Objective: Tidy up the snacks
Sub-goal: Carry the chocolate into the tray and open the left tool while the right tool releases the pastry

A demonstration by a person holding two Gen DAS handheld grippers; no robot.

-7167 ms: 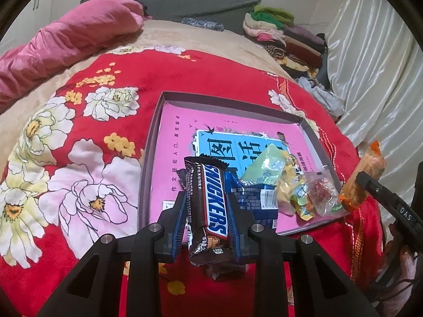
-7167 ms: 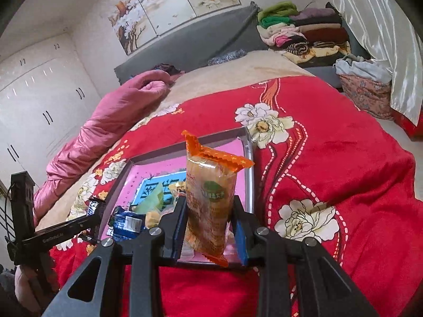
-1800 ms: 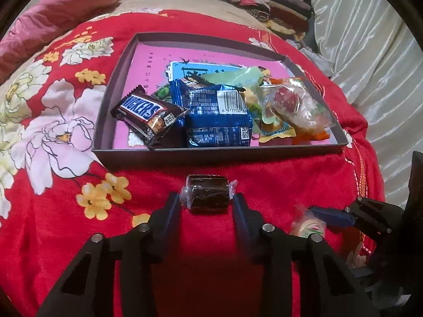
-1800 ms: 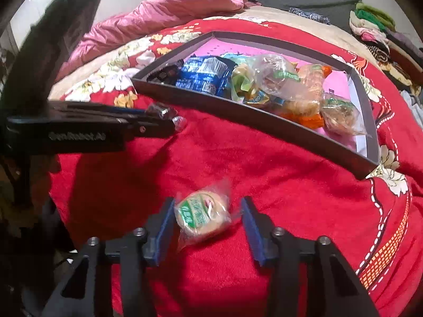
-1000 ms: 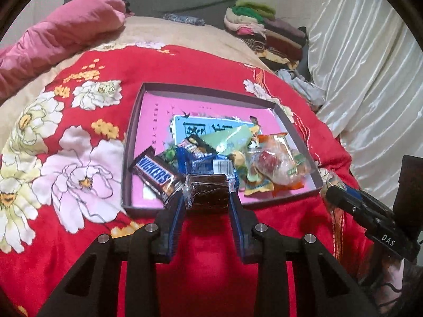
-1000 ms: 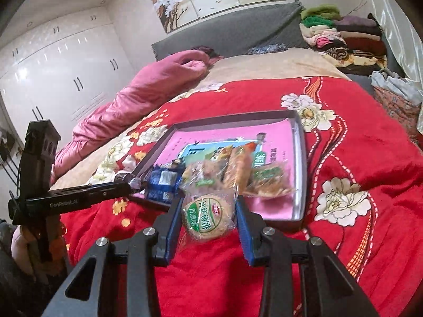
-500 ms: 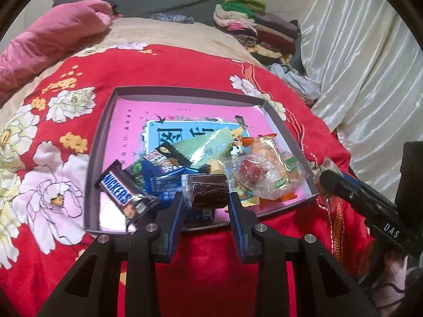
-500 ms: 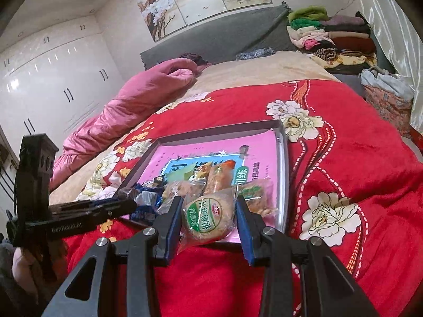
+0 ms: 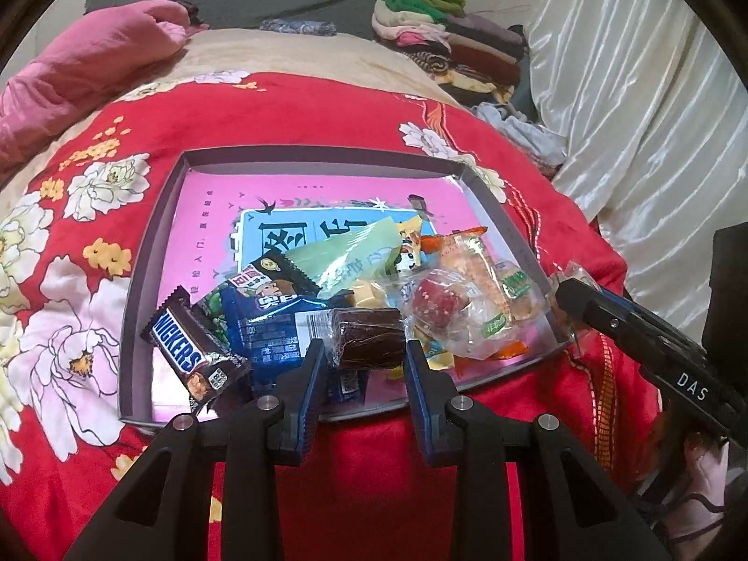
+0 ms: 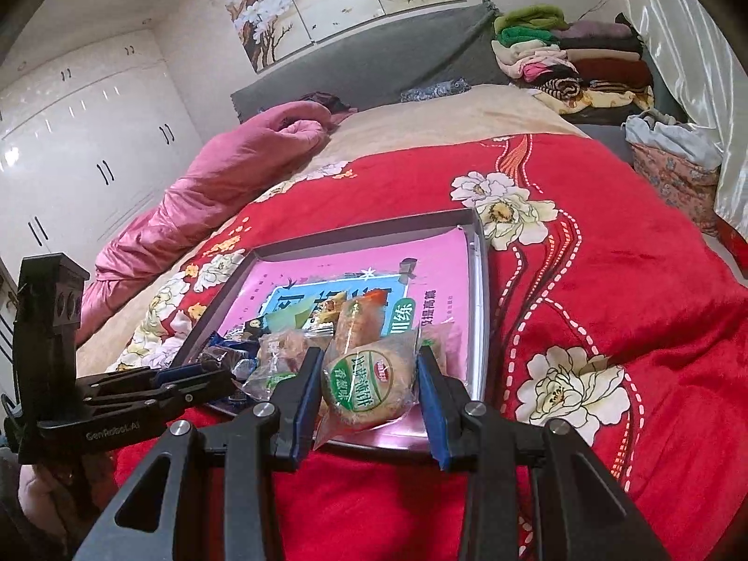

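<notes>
Left tongs (image 9: 360,355) pinch brown cake (image 9: 369,337), right tongs (image 10: 369,385) pinch round cookie (image 10: 369,385). Both above tray (image 9: 149,252) near edge. Let go early: snacks could land on bed (image 9: 364,491).

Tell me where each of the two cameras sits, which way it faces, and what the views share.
Left wrist: on the left gripper, looking down along its fingers at the tray; it clamps a brown wrapped cake; the right gripper shows at right.
Right wrist: on the right gripper, facing across the bed toward the headboard; it clamps a round green-labelled pastry; the left gripper shows at left.
Shared: tray, red floral blanket, folded clothes.
</notes>
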